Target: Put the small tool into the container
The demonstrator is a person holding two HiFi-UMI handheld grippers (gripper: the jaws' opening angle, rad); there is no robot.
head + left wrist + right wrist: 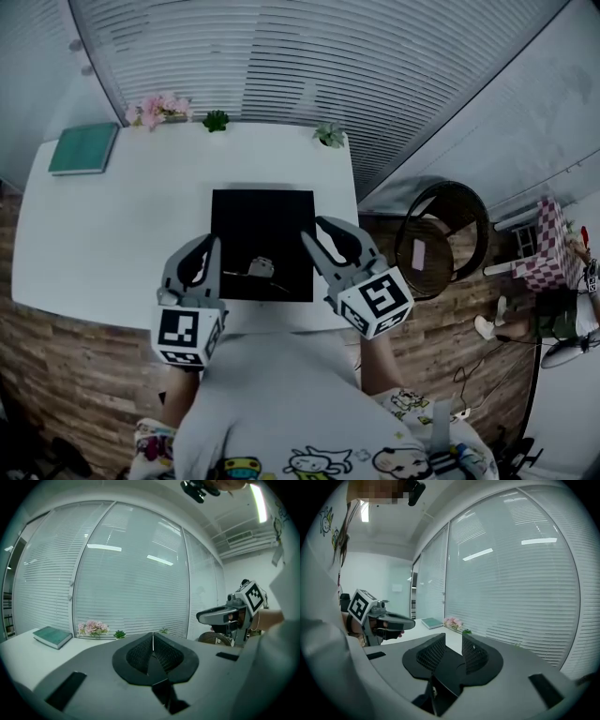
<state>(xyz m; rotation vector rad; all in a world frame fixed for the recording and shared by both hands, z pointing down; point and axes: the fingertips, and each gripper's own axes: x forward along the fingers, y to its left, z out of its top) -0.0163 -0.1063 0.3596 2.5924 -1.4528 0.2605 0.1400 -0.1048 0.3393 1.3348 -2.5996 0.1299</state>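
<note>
A black mat (262, 220) lies in the middle of the white table (112, 234). A small pale object (261, 267) sits on the mat near its front edge; it is too small to tell what it is. Both grippers hover above the table's near edge, one on each side of that object, touching nothing. My left gripper (212, 246) has its jaws together, and in the left gripper view (153, 637) the pads meet with nothing between them. My right gripper (324, 236) shows a clear empty gap between its pads in the right gripper view (453, 641).
A green book (84, 148) lies at the table's far left corner. Pink flowers (157, 110) and two small plants (216, 120) (329, 134) line the far edge below the window blinds. A round wicker chair (441, 239) stands right of the table.
</note>
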